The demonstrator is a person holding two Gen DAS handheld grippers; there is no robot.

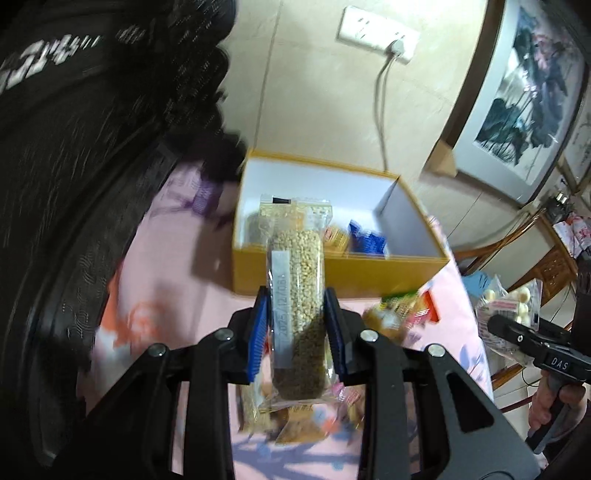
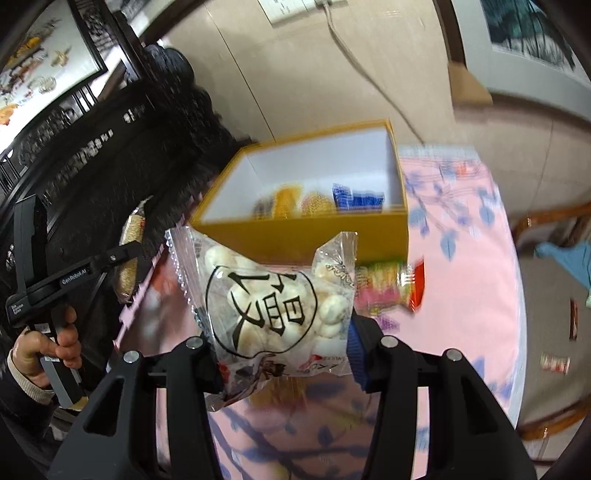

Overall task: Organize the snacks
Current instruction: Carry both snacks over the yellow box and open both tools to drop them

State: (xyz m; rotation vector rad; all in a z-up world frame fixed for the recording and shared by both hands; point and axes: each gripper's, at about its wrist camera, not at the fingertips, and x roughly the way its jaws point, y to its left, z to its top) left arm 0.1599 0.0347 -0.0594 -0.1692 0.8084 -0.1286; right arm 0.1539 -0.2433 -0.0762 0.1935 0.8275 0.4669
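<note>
My left gripper (image 1: 297,325) is shut on a long clear-wrapped grain bar (image 1: 299,295), held above the pink cloth just in front of the yellow box (image 1: 340,271). The box has white inner walls and holds a few snack packs, one of them blue (image 1: 365,240). My right gripper (image 2: 284,332) is shut on a clear bag of white round snacks (image 2: 273,306) with a big black character printed on it, also lifted in front of the yellow box (image 2: 306,236). A loose green and red snack pack (image 2: 388,284) lies on the cloth by the box.
A pink flowered cloth (image 2: 461,277) covers the table. More wrapped snacks (image 1: 295,417) lie under the left gripper. Dark carved furniture (image 2: 74,147) stands left of the box. A wall socket with a cable (image 1: 380,33) and a framed painting (image 1: 524,103) are behind.
</note>
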